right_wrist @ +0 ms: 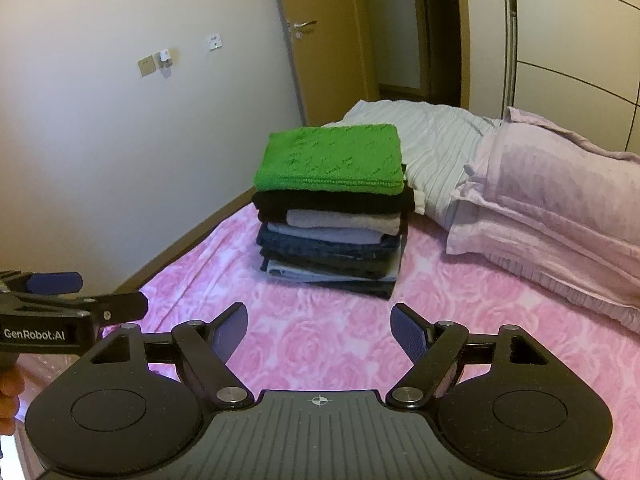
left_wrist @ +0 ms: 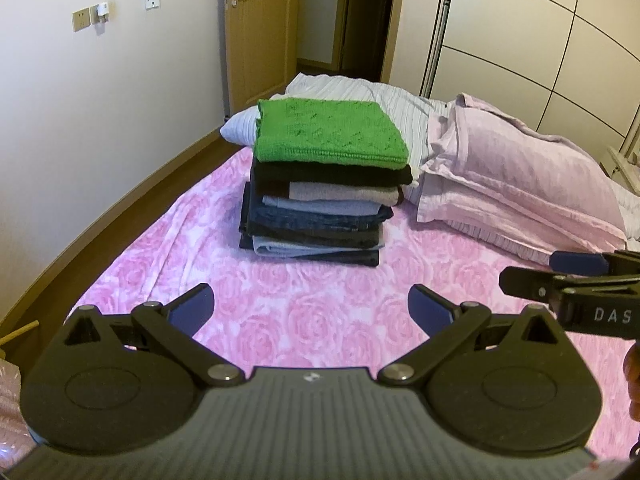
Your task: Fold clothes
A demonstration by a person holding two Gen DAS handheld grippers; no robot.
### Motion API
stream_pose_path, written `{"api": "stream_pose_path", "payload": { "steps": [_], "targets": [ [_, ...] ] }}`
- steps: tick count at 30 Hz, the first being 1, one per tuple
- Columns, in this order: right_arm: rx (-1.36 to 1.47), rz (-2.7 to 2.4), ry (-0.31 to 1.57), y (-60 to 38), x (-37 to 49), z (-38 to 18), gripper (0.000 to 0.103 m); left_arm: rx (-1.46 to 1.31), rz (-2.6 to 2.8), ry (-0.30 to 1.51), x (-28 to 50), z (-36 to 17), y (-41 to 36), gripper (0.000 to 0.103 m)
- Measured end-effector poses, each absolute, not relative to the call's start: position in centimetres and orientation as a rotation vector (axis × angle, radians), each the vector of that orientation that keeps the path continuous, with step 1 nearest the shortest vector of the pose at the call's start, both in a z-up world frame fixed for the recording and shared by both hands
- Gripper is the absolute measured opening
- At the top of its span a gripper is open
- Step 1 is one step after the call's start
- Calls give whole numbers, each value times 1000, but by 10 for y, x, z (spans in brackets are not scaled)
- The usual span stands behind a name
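Ahead of the left gripper (left_wrist: 311,308), in the left wrist view, a stack of folded clothes (left_wrist: 320,196) stands on the pink rose-patterned bedspread (left_wrist: 312,304), well apart from the fingertips. The jaws are spread wide with nothing between them, and both blue pads (left_wrist: 194,306) hang above bare bedspread. A green knitted garment (left_wrist: 326,130) tops the stack; below it lie a black piece, a beige one, and several blue and dark denim pieces. Behind the stack lies a white ribbed pillow (left_wrist: 384,104), and to its right a pale pink pillow (left_wrist: 516,168). At the right edge the right gripper (left_wrist: 576,280) enters side-on; from this angle its jaw state cannot be told. A wooden door (left_wrist: 256,28) stands in the far wall, beside a wardrobe (left_wrist: 540,40).

Ahead of the right gripper (right_wrist: 319,330), in the right wrist view, the same stack of folded clothes (right_wrist: 332,220) sits upright on the bedspread (right_wrist: 320,320), slightly right of the tool's centreline and clear of the fingertips. These jaws also stand wide apart and hold nothing. The green knitted garment (right_wrist: 332,158) lies flat on top. The white ribbed pillow (right_wrist: 432,136) is behind the stack and the pale pink pillow (right_wrist: 552,184) to the right. The left gripper (right_wrist: 68,296) shows at the left edge, level with this one.
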State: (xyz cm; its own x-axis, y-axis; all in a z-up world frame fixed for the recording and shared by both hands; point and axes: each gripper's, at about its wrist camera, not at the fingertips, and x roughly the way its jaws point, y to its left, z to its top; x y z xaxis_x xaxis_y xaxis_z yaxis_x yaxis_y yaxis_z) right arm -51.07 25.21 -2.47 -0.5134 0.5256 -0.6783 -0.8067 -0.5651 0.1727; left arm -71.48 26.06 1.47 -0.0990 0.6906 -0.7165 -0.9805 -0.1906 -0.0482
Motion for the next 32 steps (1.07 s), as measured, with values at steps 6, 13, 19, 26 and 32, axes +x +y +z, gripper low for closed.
{"api": "stream_pose_path", "payload": {
  "steps": [6,13,19,26,32],
  "targets": [
    [-750,2119,629,254,-507,-29,76,-742,1639,544,-708,11,261,102],
    [-758,2128,638,256,-504,-32,76,-749,1647,549,-703,9,262,102],
    [-759,2142,638,256,-500,-32,76,-751,1660,547,-699,10,257,102],
    [-762,2161,632,248,-497,-30,76,-748,1684,536,-694,14,247,102],
    [-763,2175,626,236,-492,-28,76,-737,1695,524,-686,19,232,102]
  ]
}}
